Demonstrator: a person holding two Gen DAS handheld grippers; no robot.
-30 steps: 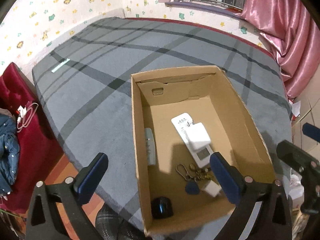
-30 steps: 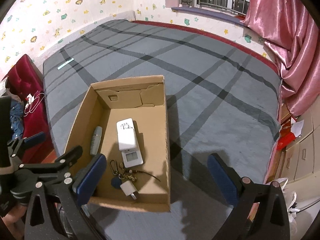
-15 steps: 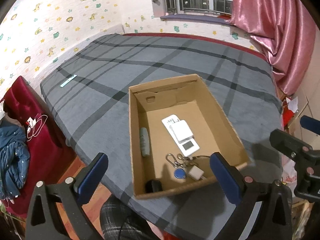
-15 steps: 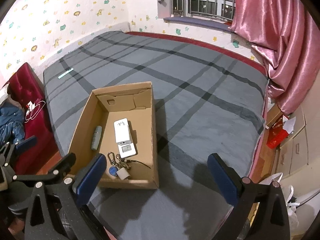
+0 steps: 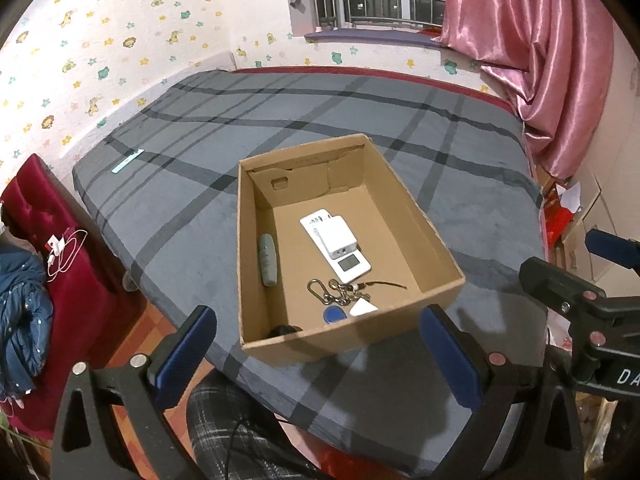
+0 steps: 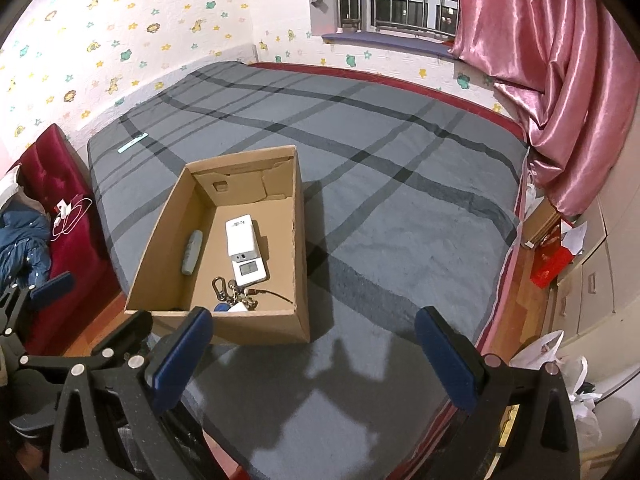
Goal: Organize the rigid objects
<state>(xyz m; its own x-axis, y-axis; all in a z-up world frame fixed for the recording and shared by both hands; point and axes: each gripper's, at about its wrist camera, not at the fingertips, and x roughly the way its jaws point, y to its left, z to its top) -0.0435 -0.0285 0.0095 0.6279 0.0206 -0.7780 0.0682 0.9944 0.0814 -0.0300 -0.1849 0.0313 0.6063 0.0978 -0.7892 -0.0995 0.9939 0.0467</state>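
Over the last second both grippers have pulled up and back from the box (image 5: 348,240): it filled the lower middle of the left view then and now sits smaller at mid-frame, with bare bed (image 5: 360,104) all round it. That retreat, with nothing carried, suggests the sorting is about done. The left gripper (image 5: 320,344) hangs wide and empty at the bottom of its frame, and the right gripper (image 6: 316,344) is likewise wide and empty. Everything rigid lies inside the box: a white charger (image 5: 336,236) on top of a white remote (image 5: 348,262), a grey tube (image 5: 267,260) along the left wall, and keys (image 5: 340,292) near the front. The left view alone shows a dark object (image 5: 285,330) in the front corner and a blue tag (image 5: 332,314) in full; in the right view the near wall hides that corner. The right view alone shows the bed's empty right half and a red bag (image 6: 550,264) at mid-right.
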